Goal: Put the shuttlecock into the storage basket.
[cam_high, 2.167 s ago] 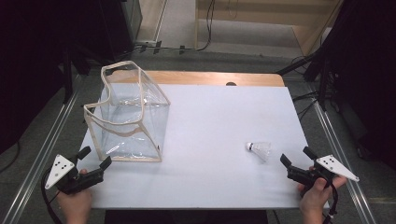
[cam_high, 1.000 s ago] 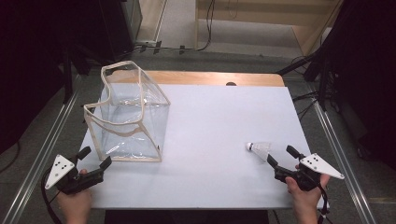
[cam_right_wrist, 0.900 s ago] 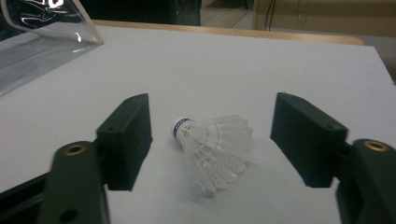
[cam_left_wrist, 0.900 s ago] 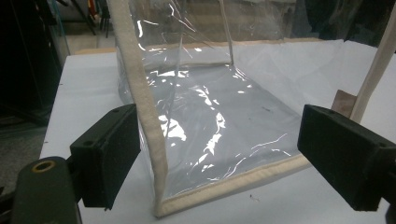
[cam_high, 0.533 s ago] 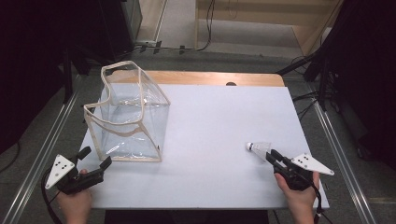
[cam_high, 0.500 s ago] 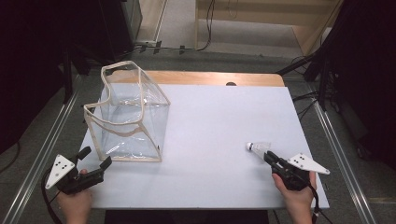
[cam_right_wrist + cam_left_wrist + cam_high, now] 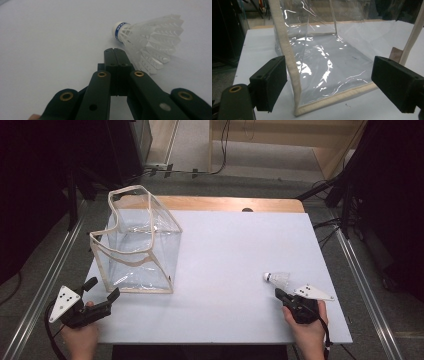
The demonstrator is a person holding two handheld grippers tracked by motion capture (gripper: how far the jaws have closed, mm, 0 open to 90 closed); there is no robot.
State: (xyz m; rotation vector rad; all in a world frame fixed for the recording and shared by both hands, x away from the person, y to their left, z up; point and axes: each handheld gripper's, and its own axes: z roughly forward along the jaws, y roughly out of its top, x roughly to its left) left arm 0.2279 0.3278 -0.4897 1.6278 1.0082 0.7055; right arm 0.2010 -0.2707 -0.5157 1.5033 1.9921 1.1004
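Observation:
A white shuttlecock [image 7: 278, 279] with a blue band on its cork lies on its side on the white table [image 7: 225, 250], near the right front. My right gripper [image 7: 278, 293] sits just behind it with its jaws pressed together. They have just been closing, and nothing is between them. In the right gripper view the shut tips [image 7: 115, 51] lie beside the feather skirt of the shuttlecock [image 7: 147, 35]. A clear plastic bag [image 7: 140, 245] with cream trim stands at the left. My left gripper [image 7: 104, 288] is open at the bag's front corner, its pads either side of the trim of the bag [image 7: 322, 55].
A wooden strip [image 7: 225, 203] runs along the table's far edge, with a small dark knob [image 7: 246, 210] on it. Metal rails [image 7: 360, 270] flank the table on both sides. Open white surface lies between the bag and the shuttlecock.
My right gripper moved in from the right front toward the shuttlecock and its jaws went from open to shut. The left gripper, the bag and the shuttlecock stayed put.

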